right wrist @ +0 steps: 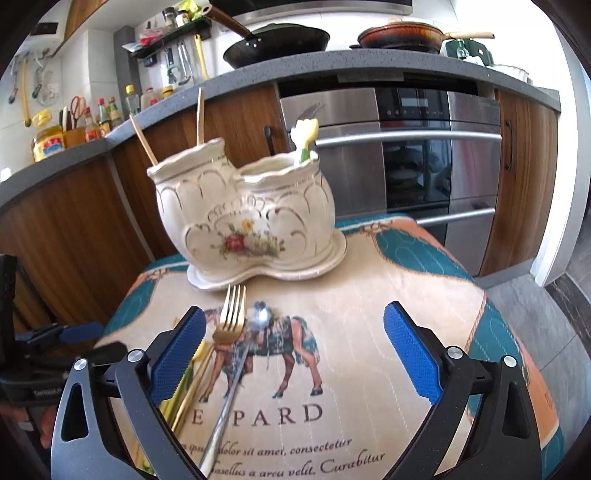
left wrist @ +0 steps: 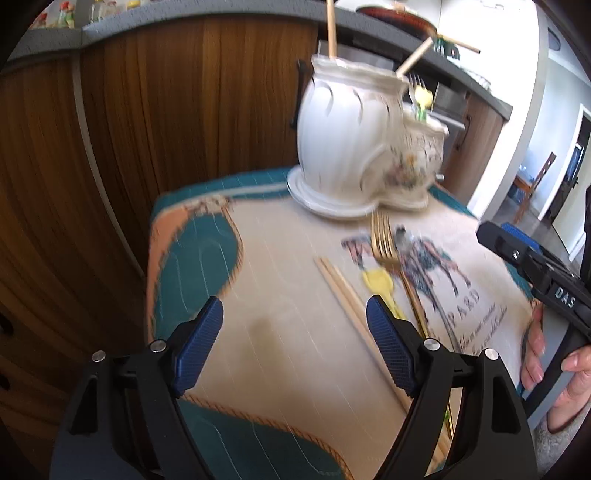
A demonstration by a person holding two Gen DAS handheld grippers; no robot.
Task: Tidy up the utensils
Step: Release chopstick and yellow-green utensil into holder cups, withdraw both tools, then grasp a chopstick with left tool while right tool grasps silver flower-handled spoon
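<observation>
A cream ceramic two-pot holder [right wrist: 243, 221] [left wrist: 354, 147] stands on its saucer at the far side of the printed cloth [right wrist: 369, 350]. Two chopsticks [right wrist: 200, 114] stick up from its left pot. A yellow utensil [right wrist: 304, 136] and a fork stand in its right pot. On the cloth lie a gold fork [right wrist: 231, 317] [left wrist: 386, 247], a silver spoon [right wrist: 236, 373], a yellow spoon [left wrist: 376, 280] and a pair of chopsticks [left wrist: 343, 291]. My left gripper [left wrist: 295, 310] is open above the cloth, left of the chopsticks. My right gripper [right wrist: 295, 314] is open, holding nothing, with the fork and spoon by its left finger.
Wooden cabinets [left wrist: 147, 110] and a steel oven [right wrist: 406, 155] stand close behind the table. The counter above them carries a wok [right wrist: 277, 40] and a pan [right wrist: 399, 35]. The cloth's edges drop off left and right. A person's hand [left wrist: 535, 350] holds the right gripper's handle.
</observation>
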